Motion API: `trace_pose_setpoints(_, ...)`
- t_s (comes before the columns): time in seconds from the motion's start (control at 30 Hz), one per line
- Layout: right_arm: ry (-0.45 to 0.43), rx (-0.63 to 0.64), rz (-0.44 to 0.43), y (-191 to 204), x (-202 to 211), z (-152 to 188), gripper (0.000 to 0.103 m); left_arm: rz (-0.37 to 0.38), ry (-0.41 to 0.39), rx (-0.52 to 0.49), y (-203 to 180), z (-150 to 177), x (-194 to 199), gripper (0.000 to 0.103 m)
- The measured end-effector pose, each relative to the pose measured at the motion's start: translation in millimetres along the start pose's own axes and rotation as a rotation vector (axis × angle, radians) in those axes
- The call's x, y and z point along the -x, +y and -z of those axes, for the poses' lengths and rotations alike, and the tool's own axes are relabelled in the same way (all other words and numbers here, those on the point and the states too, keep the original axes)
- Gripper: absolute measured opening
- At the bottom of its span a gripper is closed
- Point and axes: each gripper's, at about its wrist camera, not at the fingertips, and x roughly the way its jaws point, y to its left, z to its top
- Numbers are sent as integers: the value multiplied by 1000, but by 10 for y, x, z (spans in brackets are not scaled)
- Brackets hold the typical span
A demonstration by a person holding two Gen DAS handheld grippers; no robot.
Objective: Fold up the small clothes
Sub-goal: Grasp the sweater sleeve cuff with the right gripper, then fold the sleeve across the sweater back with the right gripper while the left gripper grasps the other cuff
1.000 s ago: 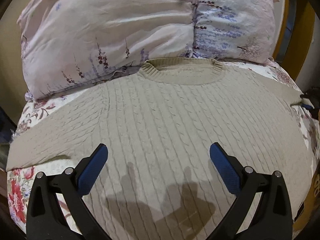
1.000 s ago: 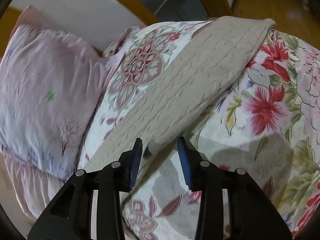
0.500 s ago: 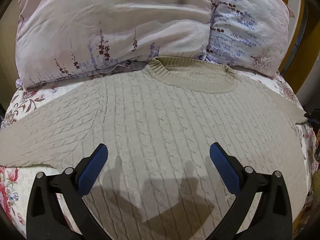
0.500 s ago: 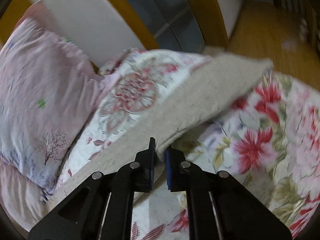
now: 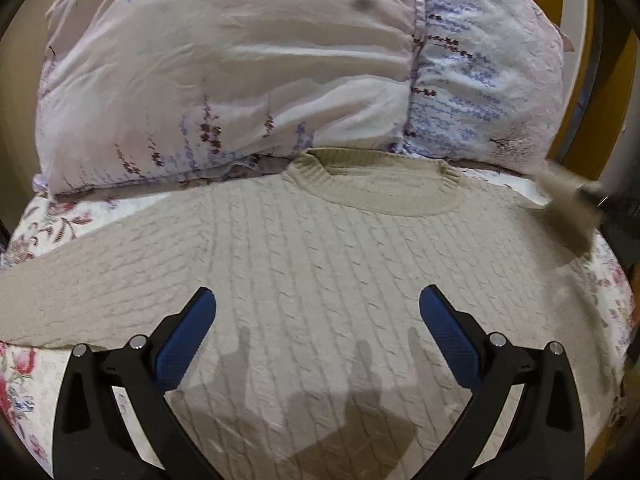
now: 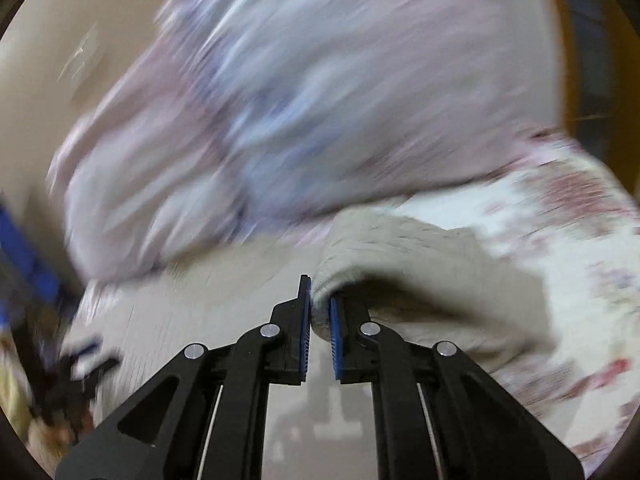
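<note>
A beige cable-knit sweater (image 5: pixel 320 264) lies flat on the floral bed, collar toward the pillows. My left gripper (image 5: pixel 316 320) hovers open over its chest, blue pads wide apart, holding nothing. My right gripper (image 6: pixel 320 316) is shut on the edge of the sweater's right sleeve (image 6: pixel 400 280) and holds it lifted and folded over toward the body. In the left wrist view that sleeve (image 5: pixel 568 204) shows blurred at the far right, raised off the bed. The right wrist view is heavily motion-blurred.
Two pale pink floral pillows (image 5: pixel 240 72) lie just behind the collar. The floral bedsheet (image 5: pixel 52 216) shows around the sweater. A yellow wooden headboard (image 5: pixel 576 40) stands at the back right. The pillows (image 6: pixel 300 100) fill the upper right wrist view.
My right gripper closed on the sleeve edge, then swung it up and inward toward the sweater's body. My left gripper stayed open and drifted slightly over the chest.
</note>
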Motion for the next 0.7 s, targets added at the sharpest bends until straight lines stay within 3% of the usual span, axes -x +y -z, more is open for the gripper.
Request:
trace_pose_setpoints(0.13,162,19,-22,212,-442,317,9,116,12,54,41,16,4,101)
trace_pose_setpoints(0.2,186,-25,-24,177,-478,372,10,173,27,99,93,26,14,101)
trace_pose_setpoints(0.27,184,-108,-62,83,-400,375,15,207,38,134,132,23,12,101)
trace_pose_setpoints(0.3,179,-149,-74,19,-347,365,26,223,47,157,157,20,-2,101)
trace_pose_setpoints(0.4,132,-249,-75,-189,-211,298,42,252,52,206,216,21,-26,101)
trace_pose_setpoints(0.53,78,-423,-36,-543,-104,220,43,293,62,257,263,19,-50,101)
trace_pose_setpoints(0.67,24,-488,62,-717,-92,144,42,335,63,298,329,35,-33,101)
trace_pose_setpoints(0.7,17,-490,85,-733,-100,124,33,341,61,306,346,42,-26,101)
